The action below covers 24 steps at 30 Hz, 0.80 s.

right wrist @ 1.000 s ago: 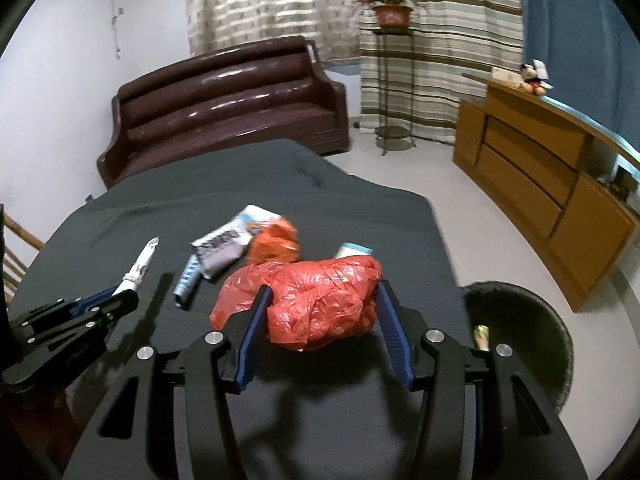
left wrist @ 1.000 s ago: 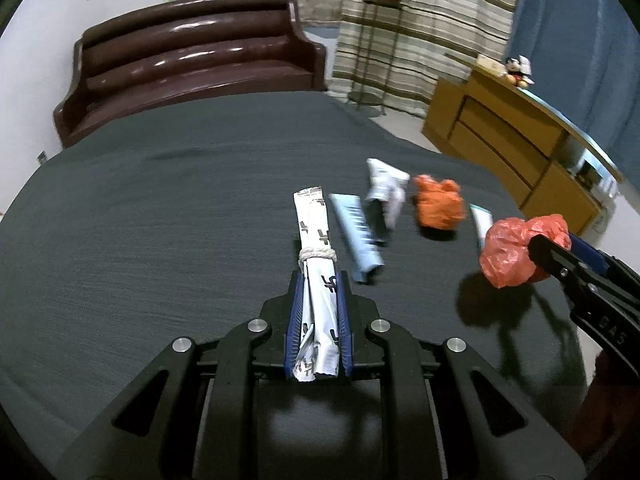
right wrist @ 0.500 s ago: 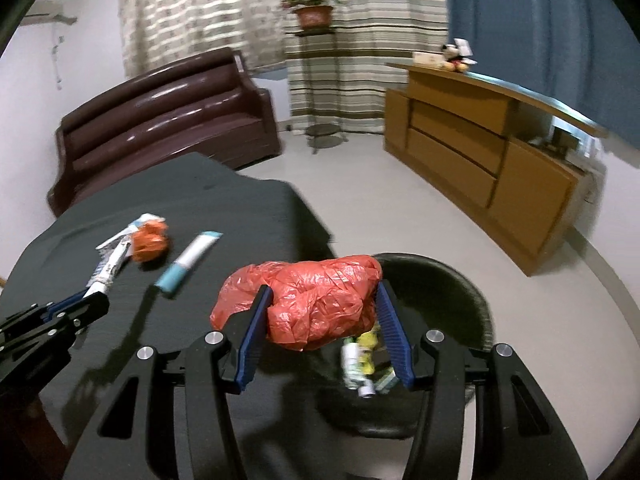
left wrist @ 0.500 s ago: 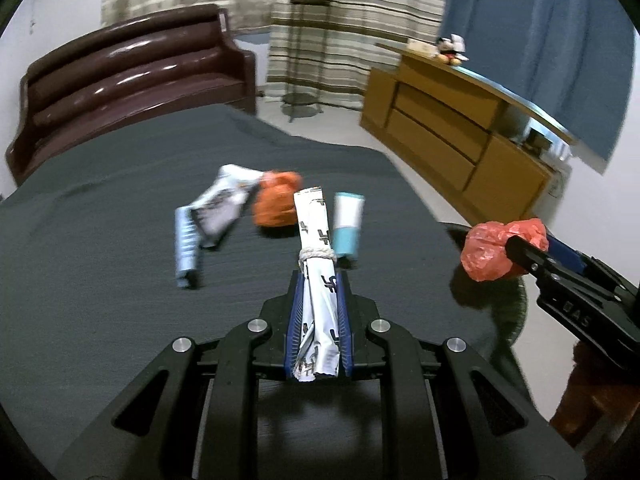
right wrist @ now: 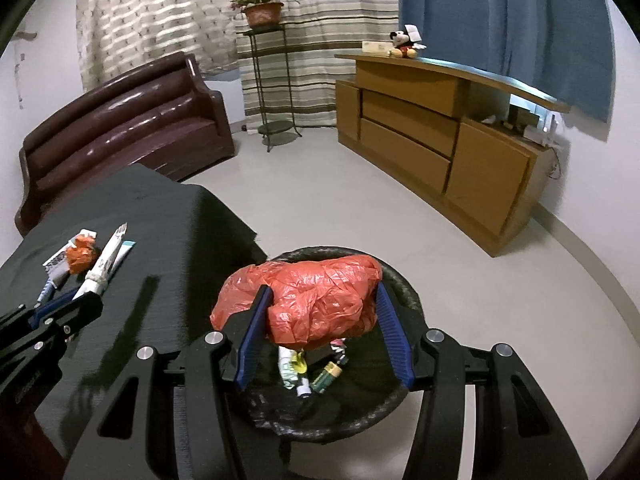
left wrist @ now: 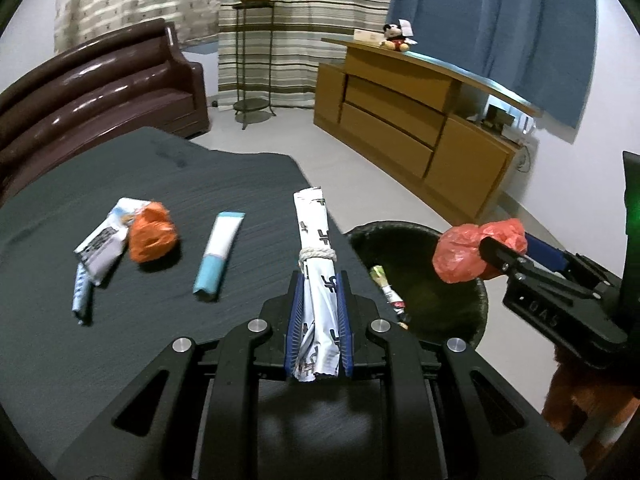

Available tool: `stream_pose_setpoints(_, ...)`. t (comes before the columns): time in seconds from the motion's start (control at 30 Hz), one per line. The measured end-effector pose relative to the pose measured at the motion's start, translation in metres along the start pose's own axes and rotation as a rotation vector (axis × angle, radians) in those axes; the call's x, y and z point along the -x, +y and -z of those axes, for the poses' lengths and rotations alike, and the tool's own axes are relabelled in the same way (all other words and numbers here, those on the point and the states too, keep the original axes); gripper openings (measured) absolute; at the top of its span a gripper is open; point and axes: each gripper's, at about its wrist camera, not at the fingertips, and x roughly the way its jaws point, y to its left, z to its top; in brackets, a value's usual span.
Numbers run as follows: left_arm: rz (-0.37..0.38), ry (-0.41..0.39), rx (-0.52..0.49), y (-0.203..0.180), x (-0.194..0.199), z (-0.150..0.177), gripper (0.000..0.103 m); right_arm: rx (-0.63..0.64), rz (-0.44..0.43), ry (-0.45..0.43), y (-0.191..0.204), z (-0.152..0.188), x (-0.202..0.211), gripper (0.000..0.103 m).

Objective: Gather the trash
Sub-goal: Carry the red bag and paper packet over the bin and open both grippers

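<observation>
My left gripper (left wrist: 318,280) is shut on a rolled white printed paper tied with string (left wrist: 314,236), held over the table's right edge beside the bin. My right gripper (right wrist: 322,296) is shut on a crumpled red plastic bag (right wrist: 316,296) and hangs above the black trash bin (right wrist: 404,288), which holds several bits of trash. In the left wrist view the same red bag (left wrist: 466,254) hovers over the bin (left wrist: 478,300). On the dark table (left wrist: 120,360) lie an orange crumpled bag (left wrist: 152,236), a white wrapper (left wrist: 102,246), a teal tube (left wrist: 218,256) and a pale blue tube (left wrist: 80,296).
The bin stands on the pale floor just off the table's right edge. A wooden sideboard (right wrist: 440,128) with a plush toy runs along the right wall. A brown leather sofa (right wrist: 120,128) and a plant stand (right wrist: 268,92) stand beyond the table.
Both grippers swung right, away from the table's middle. The red bag went from above the table to above the bin. The rolled paper now reaches the table's right edge.
</observation>
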Motion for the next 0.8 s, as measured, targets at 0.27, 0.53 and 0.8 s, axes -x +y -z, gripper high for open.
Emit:
stream_pose_setpoints(0.27,0.016,0.016,-0.032,-0.016,-0.019,-0.007,0.016,-0.011,0.018,0.012,-0.009,0.002,-0.005,0.052)
stream_pose_setpoints(0.53,0.021,0.033,-0.05,-0.022,-0.03,-0.007,0.016,-0.021,0.029,0.017,-0.014,0.003,-0.009,0.052)
stream_pose_setpoints(0.8,0.026,0.041,-0.069,-0.028,-0.036,-0.009,0.016,-0.033,0.039,0.032,-0.019,0.004,-0.015,0.053)
